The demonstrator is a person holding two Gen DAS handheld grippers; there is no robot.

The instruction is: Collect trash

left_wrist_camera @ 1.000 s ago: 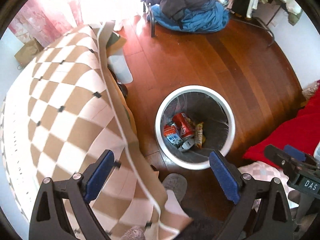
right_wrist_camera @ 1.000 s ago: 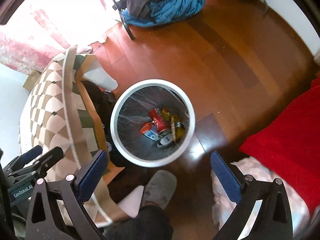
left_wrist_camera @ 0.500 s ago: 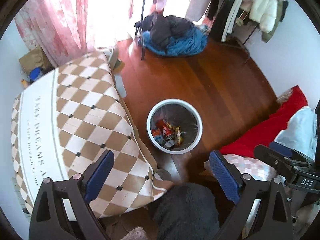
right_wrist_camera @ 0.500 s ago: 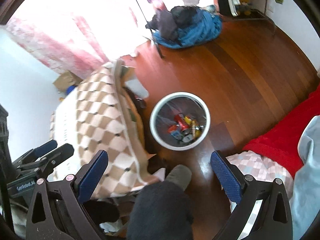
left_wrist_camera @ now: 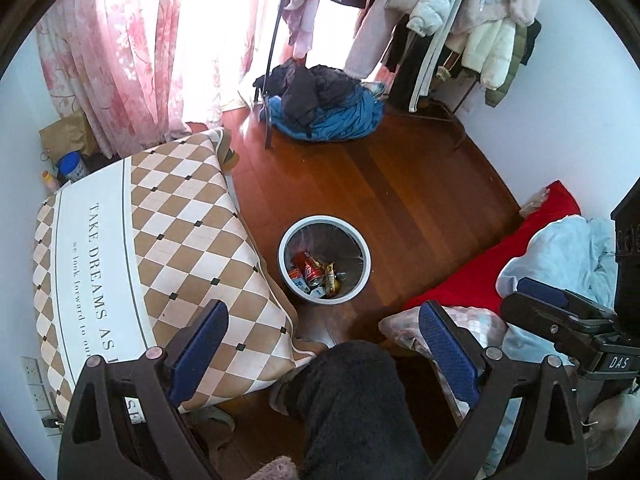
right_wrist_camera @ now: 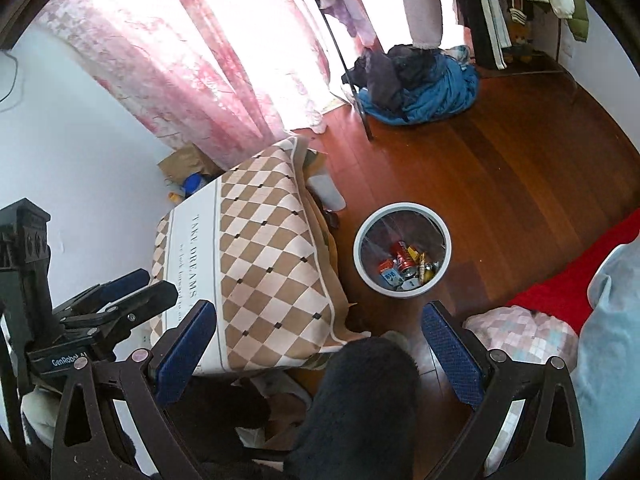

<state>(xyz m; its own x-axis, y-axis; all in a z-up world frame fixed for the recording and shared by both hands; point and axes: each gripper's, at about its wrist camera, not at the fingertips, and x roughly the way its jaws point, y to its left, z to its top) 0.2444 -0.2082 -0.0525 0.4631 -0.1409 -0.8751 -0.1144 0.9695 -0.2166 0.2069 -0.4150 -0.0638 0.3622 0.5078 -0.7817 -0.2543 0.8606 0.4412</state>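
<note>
A white round trash bin (left_wrist_camera: 362,248) (right_wrist_camera: 442,240) stands on the wooden floor far below both grippers. Inside it lie a red can (left_wrist_camera: 307,268) (right_wrist_camera: 404,258), a small carton (right_wrist_camera: 389,274) and yellow wrappers (left_wrist_camera: 330,278) (right_wrist_camera: 423,268). My left gripper (left_wrist_camera: 324,338) is open and holds nothing, high above the bin. My right gripper (right_wrist_camera: 320,338) is also open with nothing between its fingers. Each gripper shows at the edge of the other's view.
A table under a brown-and-white checked cloth (left_wrist_camera: 132,248) (right_wrist_camera: 256,256) stands left of the bin. Red bedding (left_wrist_camera: 492,264) lies at right. A pile of blue and dark clothes (left_wrist_camera: 324,108), a clothes rack (left_wrist_camera: 448,20) and pink curtains (left_wrist_camera: 132,52) are at the back. A person's dark-clad leg (left_wrist_camera: 352,408) is below.
Both grippers have risen well away from the bin, which now looks much smaller. More of the room, the curtains and the rack have come into view. Both stay open.
</note>
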